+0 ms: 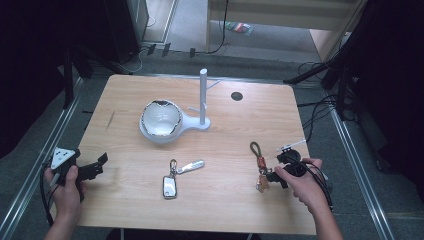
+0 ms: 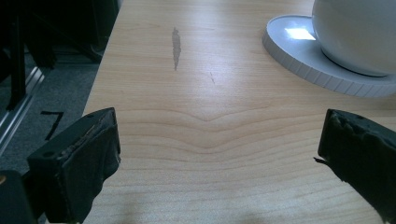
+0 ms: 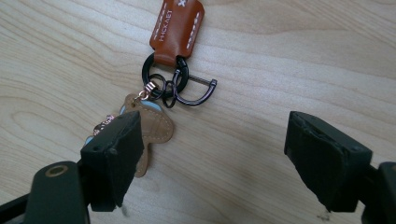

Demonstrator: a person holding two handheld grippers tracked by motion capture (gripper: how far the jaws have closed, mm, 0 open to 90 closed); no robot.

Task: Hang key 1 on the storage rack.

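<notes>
**Two key rings wait on a wooden table**

A pale wooden table (image 1: 150,200) stands on a grey floor. At lower right of the high view the right gripper (image 1: 274,176) hovers over the leather key ring (image 1: 259,162), its jaws spread wide with nothing between them. In the right gripper view the orange leather tab (image 3: 176,24) sits at top centre, the black rings below it, and a tan charm (image 3: 152,128) lies partly behind one jaw. To pick it up well, I judge the jaws should straddle the stiff tab rather than the loose rings, then close. At lower left the left gripper (image 1: 102,164) rests idle, spread apart. Counted: two key rings, the second being the car key (image 1: 170,186) at bottom centre; one white bowl (image 1: 160,119); one peg stand (image 1: 203,95).
</notes>
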